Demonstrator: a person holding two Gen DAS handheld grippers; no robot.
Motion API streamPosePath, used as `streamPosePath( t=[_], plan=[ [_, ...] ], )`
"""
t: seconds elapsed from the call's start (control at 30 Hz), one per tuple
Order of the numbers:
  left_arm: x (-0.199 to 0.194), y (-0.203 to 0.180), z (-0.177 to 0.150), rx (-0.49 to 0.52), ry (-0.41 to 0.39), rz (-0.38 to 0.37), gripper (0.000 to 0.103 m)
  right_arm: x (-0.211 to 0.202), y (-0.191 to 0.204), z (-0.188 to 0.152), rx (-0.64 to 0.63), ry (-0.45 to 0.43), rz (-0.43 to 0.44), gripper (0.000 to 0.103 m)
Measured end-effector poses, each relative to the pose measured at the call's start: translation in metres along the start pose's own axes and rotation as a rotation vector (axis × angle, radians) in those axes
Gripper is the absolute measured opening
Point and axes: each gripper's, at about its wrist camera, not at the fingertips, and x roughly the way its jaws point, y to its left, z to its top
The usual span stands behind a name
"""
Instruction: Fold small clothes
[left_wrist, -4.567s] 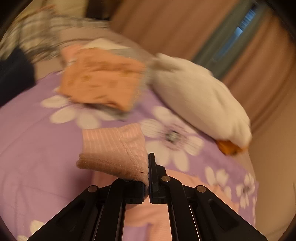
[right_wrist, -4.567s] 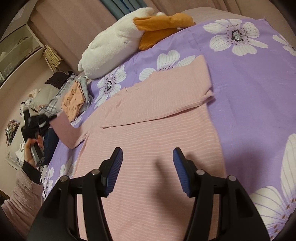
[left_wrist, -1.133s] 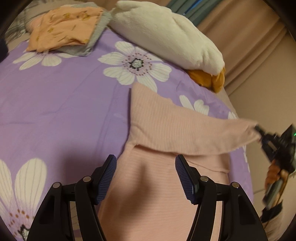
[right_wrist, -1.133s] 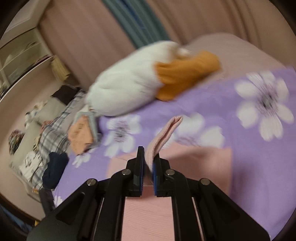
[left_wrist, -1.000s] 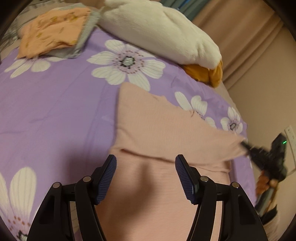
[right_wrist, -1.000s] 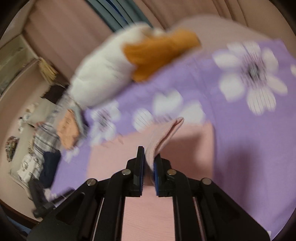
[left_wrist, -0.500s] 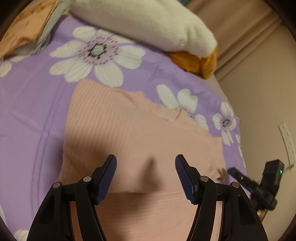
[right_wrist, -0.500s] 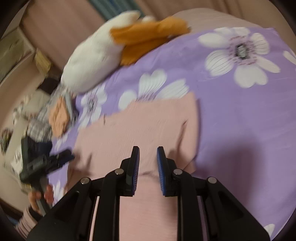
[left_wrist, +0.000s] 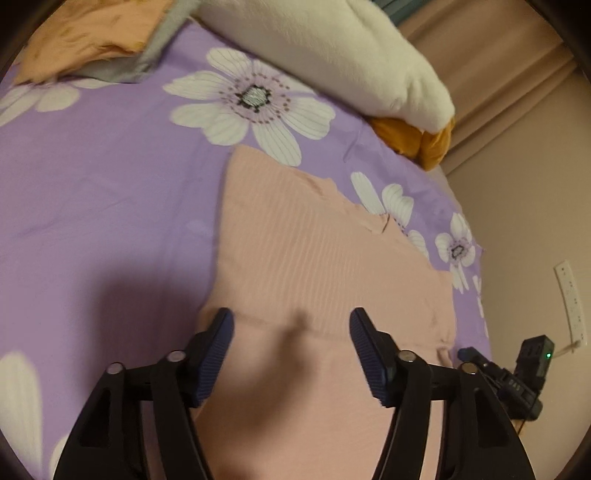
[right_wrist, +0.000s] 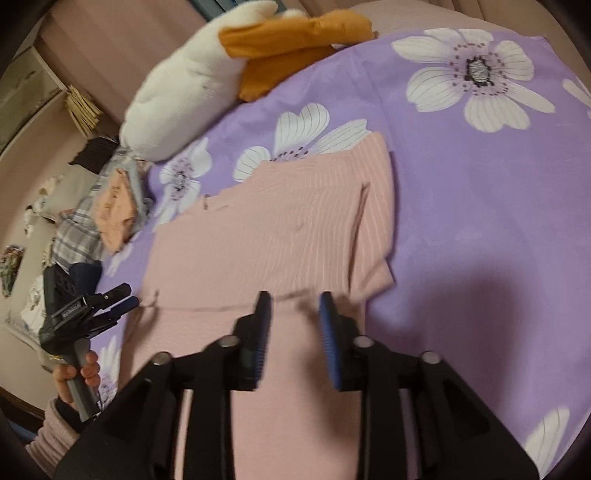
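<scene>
A pink striped top (left_wrist: 314, 258) lies flat on the purple flowered bedspread (left_wrist: 92, 203), both sleeves folded in across its chest. My left gripper (left_wrist: 291, 325) hovers open just above the folded sleeve's edge, nothing between its fingers. In the right wrist view the same top (right_wrist: 266, 236) lies below my right gripper (right_wrist: 295, 306). Its jaws are opening and no cloth is between them. The left gripper (right_wrist: 127, 295) shows at the top's left edge, held by a hand (right_wrist: 79, 373). The right gripper (left_wrist: 471, 358) shows at the top's right edge.
A white plush toy with orange parts (right_wrist: 207, 77) lies at the head of the bed. A stack of folded orange and grey clothes (left_wrist: 96, 40) sits at the far left, with plaid garments (right_wrist: 77, 232) beside it. A wall with a socket strip (left_wrist: 570, 299) borders the bed's right side.
The right gripper let go of the sleeve, which now lies folded over the chest, and its jaws spread apart. Both grippers came lower over the top.
</scene>
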Motion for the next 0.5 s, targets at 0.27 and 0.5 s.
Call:
streamPosePath(
  t=[0.27, 0.5],
  plan=[
    [-0.03, 0.039, -0.049, -0.065, 0.047, -0.038, 0.067, -0.035, -0.028, -0.056, 0.083, 0.03, -0.003, 0.046],
    [-0.044, 0.04, -0.093, -0.068, 0.102, -0.185, 0.067, -0.04, -0.04, -0.103, 0.159, 0.091, 0.098, 0.046]
  ],
)
